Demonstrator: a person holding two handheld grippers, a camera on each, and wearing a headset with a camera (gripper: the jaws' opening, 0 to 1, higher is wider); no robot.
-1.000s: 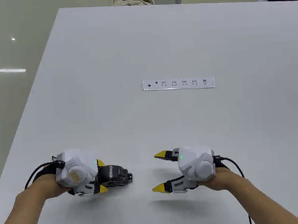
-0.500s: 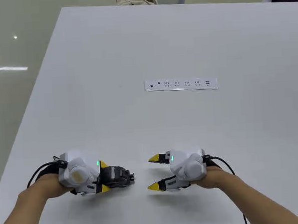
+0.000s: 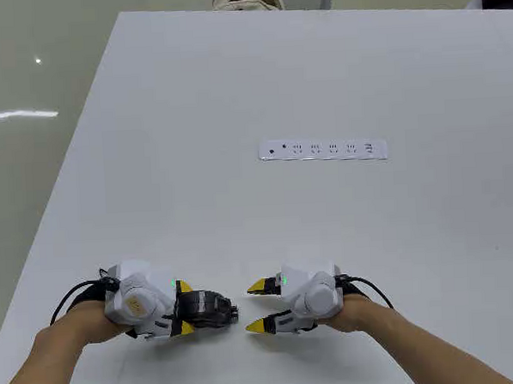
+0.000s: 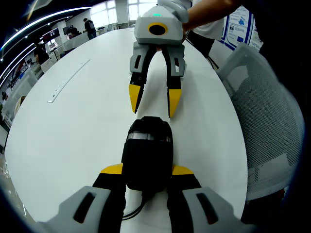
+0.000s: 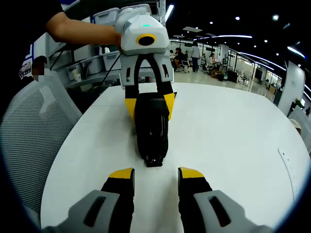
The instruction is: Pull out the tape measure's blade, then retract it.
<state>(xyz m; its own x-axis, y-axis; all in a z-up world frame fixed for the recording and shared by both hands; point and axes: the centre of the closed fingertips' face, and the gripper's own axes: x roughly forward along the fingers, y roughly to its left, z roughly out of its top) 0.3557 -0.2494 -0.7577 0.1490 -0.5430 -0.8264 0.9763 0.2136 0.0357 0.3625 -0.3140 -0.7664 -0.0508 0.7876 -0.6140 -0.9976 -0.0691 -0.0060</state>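
White bench (image 3: 235,116), open-plan room behind. Nearest, at 7 o'clock in the head view: left gripper (image 3: 184,307), its fingers (image 4: 112,169) clamped on the black rounded plastic tape measure (image 3: 209,308). The case sits on or just above the bench; cannot tell which. Blade tab (image 5: 153,162) points to 3 o'clock.

Just beside it at 3 o'clock: right gripper (image 3: 255,306), yellow-tipped fingers (image 5: 121,174) spread, holding nothing, a small gap short of the tab. Far, at 1 o'clock: flat white power strip (image 3: 323,149).

Blade not yet out. Risk: the tab is small. A skewed approach could miss it or nudge the case, and a weak pinch could let the blade snap back.
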